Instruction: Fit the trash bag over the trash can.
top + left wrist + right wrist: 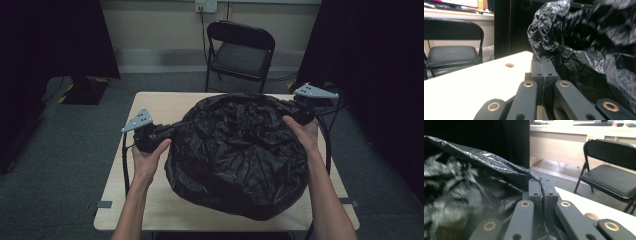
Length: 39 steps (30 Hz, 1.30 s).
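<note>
Left side of the high view: dark curtain and grey carpet, then the left edge of the light wooden table [150, 200]. The person's left hand [147, 160] comes up from the bottom edge and holds the left gripper [172, 129], grey three-cornered plate on top, cable looping down beside the wrist. Its tip points right, into the left edge of the black plastic bag [235, 150].

Left gripper view: the left gripper [545, 63] has its two jaws pressed together with a thin fold of the black plastic bag [584, 70] pinched between them; the film rises from the jaw tips in a crinkled ridge. Pale tabletop lies to the left of the jaws, a round brass insert set in it.

Centre: the bag sits on the table, bulging and crumpled, covering most of the top from the far edge almost to the near edge. A black folding chair [241, 50] stands on the carpet behind the table.

Right: the person's right hand [302, 131] holds the right gripper [286, 106] at the bag's far right rim, grey plate above it, cable trailing down along the forearm.

Right gripper view: the right gripper [541, 185] also has its jaws closed tight on a pleat of bag film, which stretches off left from the tips. The chair [614, 170] shows at right.
</note>
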### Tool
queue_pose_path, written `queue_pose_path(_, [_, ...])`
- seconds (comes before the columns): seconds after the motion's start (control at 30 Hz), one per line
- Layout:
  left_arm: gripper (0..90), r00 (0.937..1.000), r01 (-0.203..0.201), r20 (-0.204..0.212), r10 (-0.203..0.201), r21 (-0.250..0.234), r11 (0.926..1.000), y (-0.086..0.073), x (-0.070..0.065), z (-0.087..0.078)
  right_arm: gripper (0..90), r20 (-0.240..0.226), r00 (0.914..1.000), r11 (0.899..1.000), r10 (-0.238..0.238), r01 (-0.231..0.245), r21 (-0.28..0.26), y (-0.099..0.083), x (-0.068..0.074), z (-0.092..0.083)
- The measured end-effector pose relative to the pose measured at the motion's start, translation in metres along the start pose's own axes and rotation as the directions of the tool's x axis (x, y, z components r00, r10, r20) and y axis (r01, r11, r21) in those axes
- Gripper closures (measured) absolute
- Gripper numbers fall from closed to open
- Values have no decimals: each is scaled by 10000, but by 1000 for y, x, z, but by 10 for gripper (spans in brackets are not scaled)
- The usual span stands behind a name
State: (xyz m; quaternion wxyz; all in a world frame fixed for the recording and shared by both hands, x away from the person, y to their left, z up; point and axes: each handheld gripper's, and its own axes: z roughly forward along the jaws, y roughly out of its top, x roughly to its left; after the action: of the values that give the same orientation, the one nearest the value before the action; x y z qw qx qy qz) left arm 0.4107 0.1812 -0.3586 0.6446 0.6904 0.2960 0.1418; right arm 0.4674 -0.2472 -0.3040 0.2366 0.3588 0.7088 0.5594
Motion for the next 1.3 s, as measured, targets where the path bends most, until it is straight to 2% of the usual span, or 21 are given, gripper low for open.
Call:
queue_pose_path(0.1, [900, 9993, 383, 24, -383, -59, 9992, -10, 5, -1, 876, 208, 9997, 9999, 126, -128, 65, -6, -5, -4])
queue_pose_path(0.17, [900, 9980, 596, 229, -594, -55, 9982, -15, 9, 0, 866, 279, 9994, 9997, 193, -197, 155, -10, -8, -5])
queue_pose_path(0.27, [900, 9977, 551, 385, -549, -39, 9985, -17, 8, 4, 867, 339, 9991, 9993, 242, -252, 277, -16, -13, -7])
queue_pose_path(0.33, [900, 9972, 550, 516, -539, -198, 9983, -17, 8, 5, 866, 339, 9991, 9994, 255, -262, 227, -16, -13, -8])
queue_pose_path(0.4, [895, 9974, 530, 503, -516, -257, 9983, -15, 8, 5, 824, 345, 9991, 9996, 259, -264, 142, -15, -13, -10])
queue_pose_path(0.43, [837, 9974, 574, 458, -560, -283, 9980, -13, 8, 4, 761, 316, 9991, 9996, 275, -277, 47, -13, -13, -11])
queue_pose_path(0.5, [680, 9980, 621, 169, -616, -326, 9975, -9, 7, 0, 661, 543, 9979, 9993, 347, -340, -126, -10, -14, -16])
queue_pose_path(0.57, [596, 9981, 592, -169, -600, -445, 9973, -5, 7, -4, 535, 655, 9964, 9983, 529, -513, -268, -7, -16, -22])
queue_pose_path(0.63, [432, 9967, 583, -535, -607, -465, 9972, -1, 7, -9, 480, 913, 9944, 9982, 526, -497, -344, -4, -16, -28])
queue_pose_path(0.77, [280, 9966, 553, -583, -587, -596, 9967, 3, 8, -18, 383, 842, 9949, 9965, 550, -494, -673, 3, -15, -43])
queue_pose_path(0.93, [209, 9972, 479, -528, -522, -809, 9956, 5, 6, -31, 300, 397, 9984, 9937, 412, -367, -1062, 14, -7, -61])
queue_pose_path(1.0, [193, 9984, 274, -475, -312, -786, 9965, 6, 4, -36, 250, 219, 9993, 9934, 297, -271, -1116, 17, -2, -68])
queue_pose_path(1.07, [185, 9976, 86, -683, -134, -701, 9975, 6, 1, -42, 219, 158, 9996, 9924, 238, -217, -1214, 20, 2, -74])
queue_pose_path(1.1, [156, 9976, 86, -683, -134, -701, 9975, 6, 1, -42, 219, 158, 9996, 9924, 238, -217, -1214, 20, 2, -74])
queue_pose_path(1.2, [157, 9984, 110, -547, -148, -677, 9976, 6, -3, -54, 185, -100, 9998, 9898, 142, -155, -1415, 22, 7, -83])
queue_pose_path(1.3, [150, 9980, -17, -627, -34, -801, 9968, 3, -5, -66, 187, -323, 9995, 9892, -14, -33, -1468, 22, 13, -90])
